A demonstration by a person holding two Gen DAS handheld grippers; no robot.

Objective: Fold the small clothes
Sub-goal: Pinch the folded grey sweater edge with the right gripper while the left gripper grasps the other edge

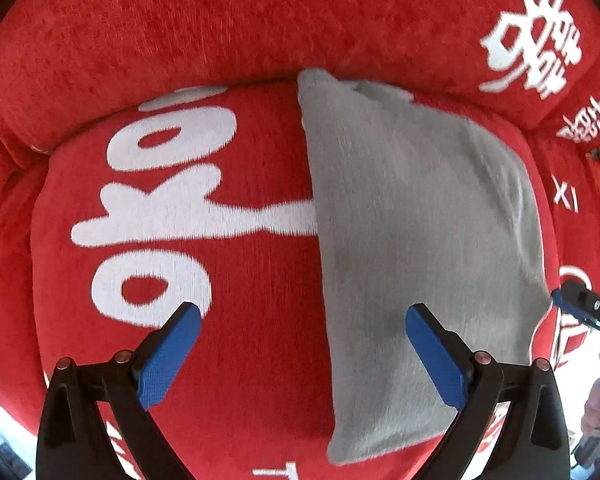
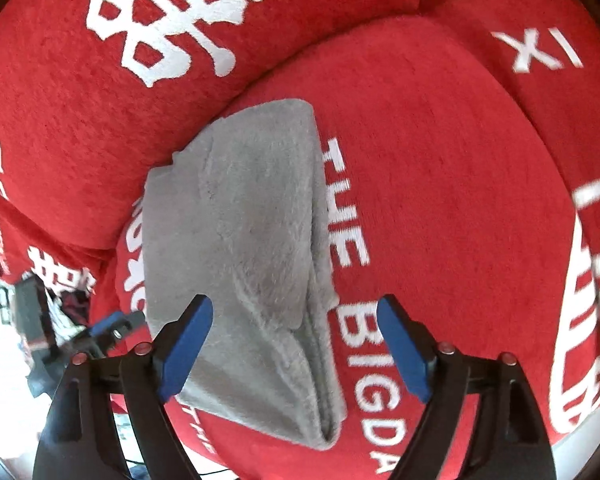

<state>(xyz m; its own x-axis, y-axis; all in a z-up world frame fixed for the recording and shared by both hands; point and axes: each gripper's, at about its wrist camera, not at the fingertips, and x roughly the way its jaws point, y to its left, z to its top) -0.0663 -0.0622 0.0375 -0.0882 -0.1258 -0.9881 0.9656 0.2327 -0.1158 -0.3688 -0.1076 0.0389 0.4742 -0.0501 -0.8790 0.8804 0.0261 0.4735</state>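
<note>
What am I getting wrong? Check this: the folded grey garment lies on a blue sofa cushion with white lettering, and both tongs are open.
The colour is wrong. The sofa cushion under the folded grey garment is red, as both wrist views show. Its lettering is white, and the left tongs and right tongs are open.

Below my left claw lies a red plush seat cushion (image 1: 260, 280) with big white lettering (image 1: 160, 216) running under my left finger. Ahead of it rises a red back cushion (image 1: 180, 32), white characters (image 1: 532, 40) up to its right. Left of my right claw, dim clutter (image 2: 32, 320) sits past the cushion's edge.
</note>
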